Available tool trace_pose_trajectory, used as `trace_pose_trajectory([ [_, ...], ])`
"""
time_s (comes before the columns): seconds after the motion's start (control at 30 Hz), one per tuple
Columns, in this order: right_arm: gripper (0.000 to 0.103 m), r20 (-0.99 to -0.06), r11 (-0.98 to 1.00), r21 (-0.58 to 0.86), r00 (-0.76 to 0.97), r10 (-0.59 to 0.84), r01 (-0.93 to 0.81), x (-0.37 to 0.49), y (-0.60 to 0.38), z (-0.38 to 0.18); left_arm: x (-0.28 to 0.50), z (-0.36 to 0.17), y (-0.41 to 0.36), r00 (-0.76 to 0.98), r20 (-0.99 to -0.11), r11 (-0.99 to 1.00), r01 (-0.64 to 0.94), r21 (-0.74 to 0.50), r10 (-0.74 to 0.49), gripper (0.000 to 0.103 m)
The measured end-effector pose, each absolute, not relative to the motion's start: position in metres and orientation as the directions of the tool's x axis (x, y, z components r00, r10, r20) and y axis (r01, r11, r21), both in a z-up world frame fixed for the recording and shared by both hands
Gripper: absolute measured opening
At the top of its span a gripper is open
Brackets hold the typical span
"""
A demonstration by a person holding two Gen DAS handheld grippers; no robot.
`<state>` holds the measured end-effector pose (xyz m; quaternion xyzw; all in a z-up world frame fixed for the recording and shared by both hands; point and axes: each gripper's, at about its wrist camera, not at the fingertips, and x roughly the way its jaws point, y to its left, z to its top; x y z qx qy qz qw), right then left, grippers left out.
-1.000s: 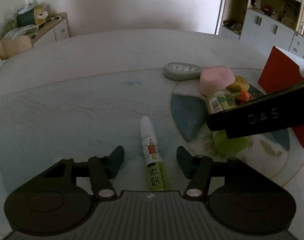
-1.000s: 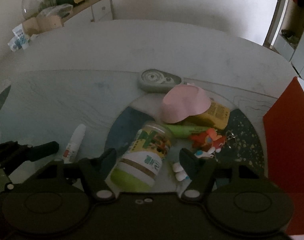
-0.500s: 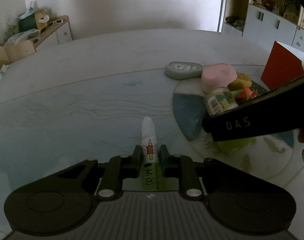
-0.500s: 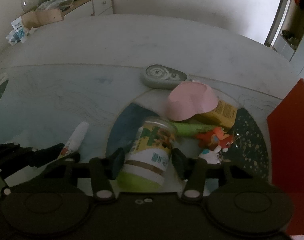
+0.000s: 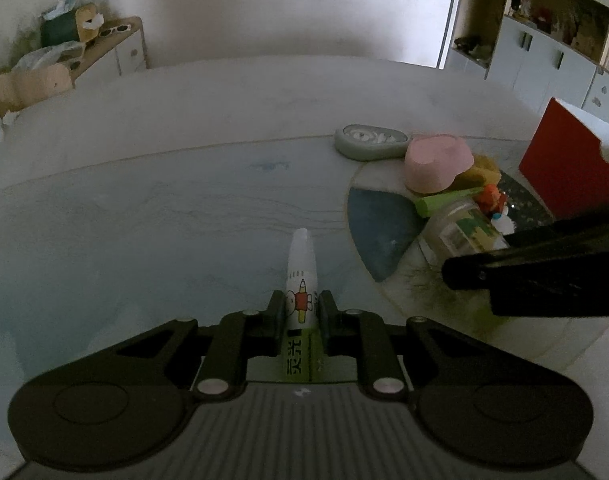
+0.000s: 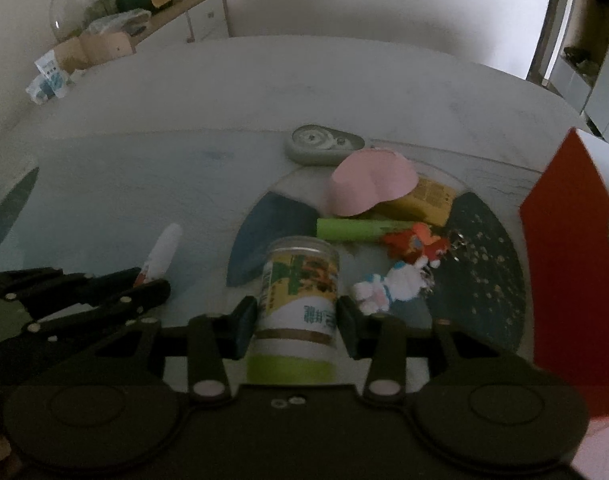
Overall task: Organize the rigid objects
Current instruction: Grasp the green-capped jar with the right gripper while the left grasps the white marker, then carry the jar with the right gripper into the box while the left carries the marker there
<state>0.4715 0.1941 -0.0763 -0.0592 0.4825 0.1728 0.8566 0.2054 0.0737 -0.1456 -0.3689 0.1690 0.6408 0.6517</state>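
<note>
A white and green marker pen (image 5: 301, 258) lies on the pale table, tip pointing away, and my left gripper (image 5: 301, 308) is shut on its middle. In the right wrist view the same pen (image 6: 164, 246) sticks out of the left gripper (image 6: 144, 284) at the lower left. A clear jar (image 6: 302, 280) with a green lid and a yellow-green label sits between my right gripper's (image 6: 297, 318) closing jaws, both pads touching its sides. From the left wrist view the jar (image 5: 460, 228) shows behind the right gripper's dark fingers (image 5: 544, 276).
On a round patterned mat (image 6: 484, 240) lie a pink bowl (image 6: 370, 186), a yellow box (image 6: 428, 196), a green tube (image 6: 356, 229) and two small toy figures (image 6: 400, 268). A grey tape dispenser (image 6: 324, 146) sits behind them; a red box (image 6: 572, 260) stands on the right.
The left jaws closed onto the pen. The right jaws came in around the jar, which now stands straight between them instead of leaning.
</note>
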Motion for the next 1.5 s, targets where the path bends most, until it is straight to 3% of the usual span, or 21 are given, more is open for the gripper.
trace_pose_trajectory([
  [0.3, 0.042, -0.822, 0.932, 0.138, 0.486, 0.296, -0.334, 0.451, 0.161, -0.042, 0.202, -0.124, 0.065, 0.173, -0.689, -0.084, -0.943, -0.322, 0.703, 0.017],
  [0.77, 0.042, -0.762, 0.944, 0.164, 0.572, 0.305, -0.285, 0.433, 0.078, 0.005, 0.223, -0.053, 0.059, 0.230, -0.603, 0.001, -0.935, -0.355, 0.764, 0.017],
  [1.5, 0.042, -0.729, 0.974, 0.148, 0.647, 0.226, -0.174, 0.463, -0.075, 0.007, 0.365, 0.047, 0.116, 0.387, -0.549, 0.221, -0.912, -0.344, 0.741, 0.017],
])
